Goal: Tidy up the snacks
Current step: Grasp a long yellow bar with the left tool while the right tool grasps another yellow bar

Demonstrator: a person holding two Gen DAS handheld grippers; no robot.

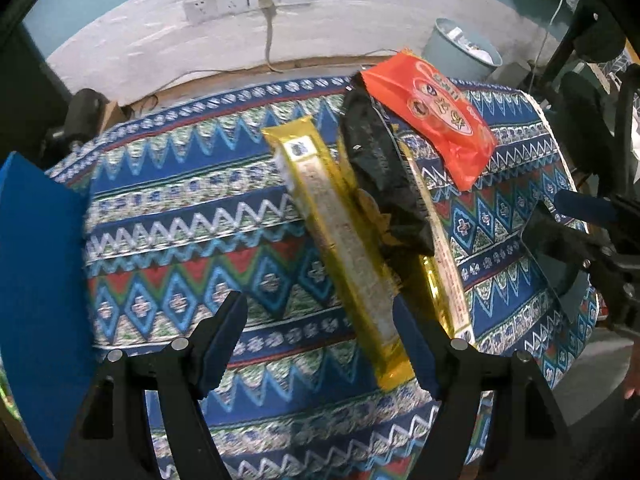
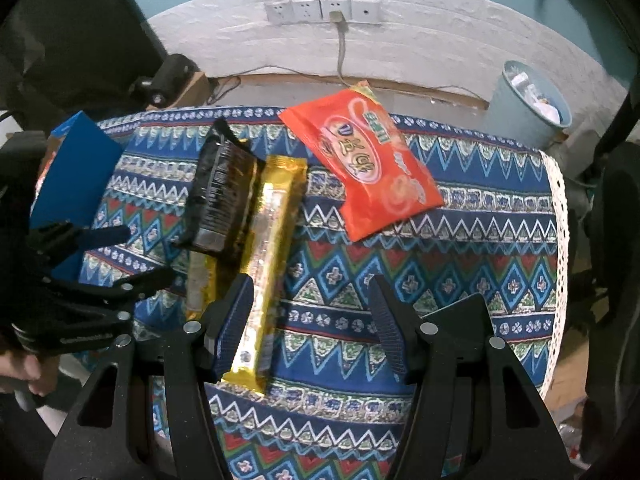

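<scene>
Risk of dislodging black packet (image 1: pixel 384 172) stacked on gold bars (image 1: pixel 344 240): both grippers' fingers (image 1: pixel 224 332) apart, empty.

1. The second gold snack bar (image 1: pixel 444 264) lies mostly hidden under the black snack packet (image 1: pixel 384 176) in the left wrist view.
2. The blue box (image 1: pixel 40 280) is cut off by the left picture edge.
3. Print on the orange snack bag (image 2: pixel 360 168) is too blurred to read.
4. Contents of the pale blue bin (image 2: pixel 532 100) are too small to tell.
5. A hand (image 2: pixel 24 372) is cut off at the right wrist view's left edge.
</scene>
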